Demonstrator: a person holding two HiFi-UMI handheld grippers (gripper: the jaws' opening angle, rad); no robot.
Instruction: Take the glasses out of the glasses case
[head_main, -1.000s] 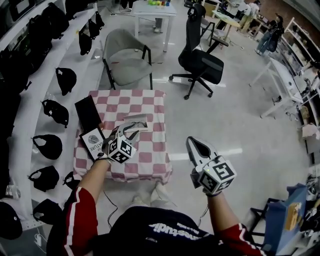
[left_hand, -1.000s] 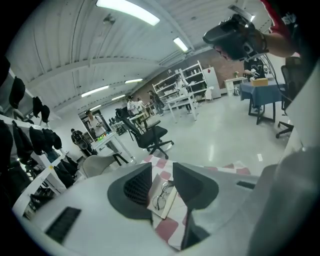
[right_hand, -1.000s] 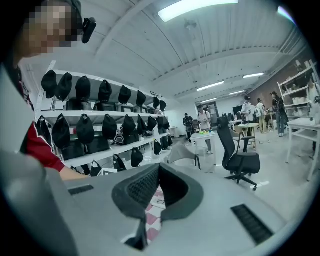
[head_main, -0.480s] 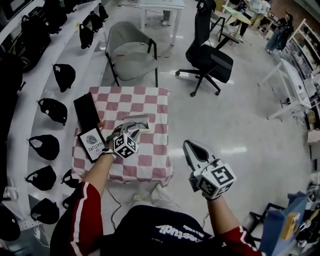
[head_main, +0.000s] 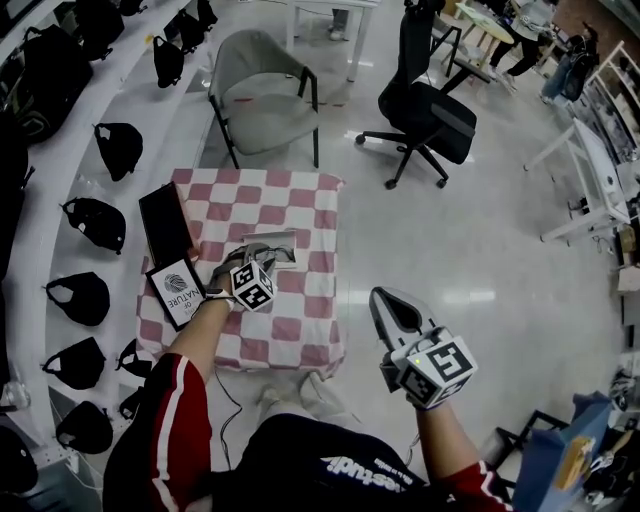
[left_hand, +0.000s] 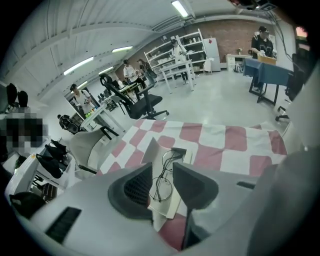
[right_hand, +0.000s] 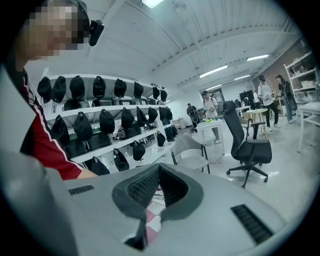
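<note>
Checkered table (left_hand: 235, 137): we bring left gripper (left_hand: 160, 172) closer, jaws spread, glasses (left_hand: 171, 159) in case (left_hand: 151, 151) just ahead; right gripper (right_hand: 158, 169) closed, empty.

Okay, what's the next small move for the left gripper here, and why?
Probably lower the left gripper a little and close it on the glasses. Its jaws stand apart, and the glasses lie in the open case right between them, not yet gripped.

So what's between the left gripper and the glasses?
Nothing. The left gripper view shows the glasses in the open case, framed by the left gripper's parted jaws.
</note>
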